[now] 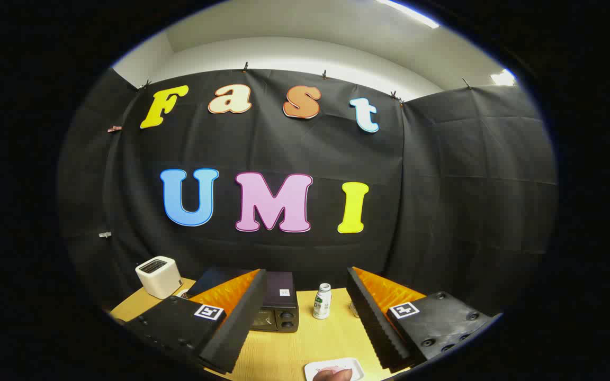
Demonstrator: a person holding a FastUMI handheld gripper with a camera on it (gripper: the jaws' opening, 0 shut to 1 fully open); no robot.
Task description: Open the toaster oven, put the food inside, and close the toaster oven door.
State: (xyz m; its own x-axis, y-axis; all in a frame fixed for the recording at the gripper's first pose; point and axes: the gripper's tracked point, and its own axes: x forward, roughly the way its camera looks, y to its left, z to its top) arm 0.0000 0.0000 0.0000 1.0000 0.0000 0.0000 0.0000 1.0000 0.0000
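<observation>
White rectangular tray (337, 366) with pinkish food lies nearest on the wooden table (284, 352), between the spread, empty fingers of the hand-held gripper (305, 338). Beyond, the closed black toaster oven (277, 307) sits beside a small white bottle (322, 301), which a careless reach for the door could topple.

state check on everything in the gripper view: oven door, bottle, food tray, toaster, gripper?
toaster oven: door shut, partly hidden by a finger
gripper: open, fingers wide apart, holding nothing
small bottle: upright, capped, beside the oven
white tray: flat on the table between the fingers, food on it
white toaster: upright, far corner
</observation>
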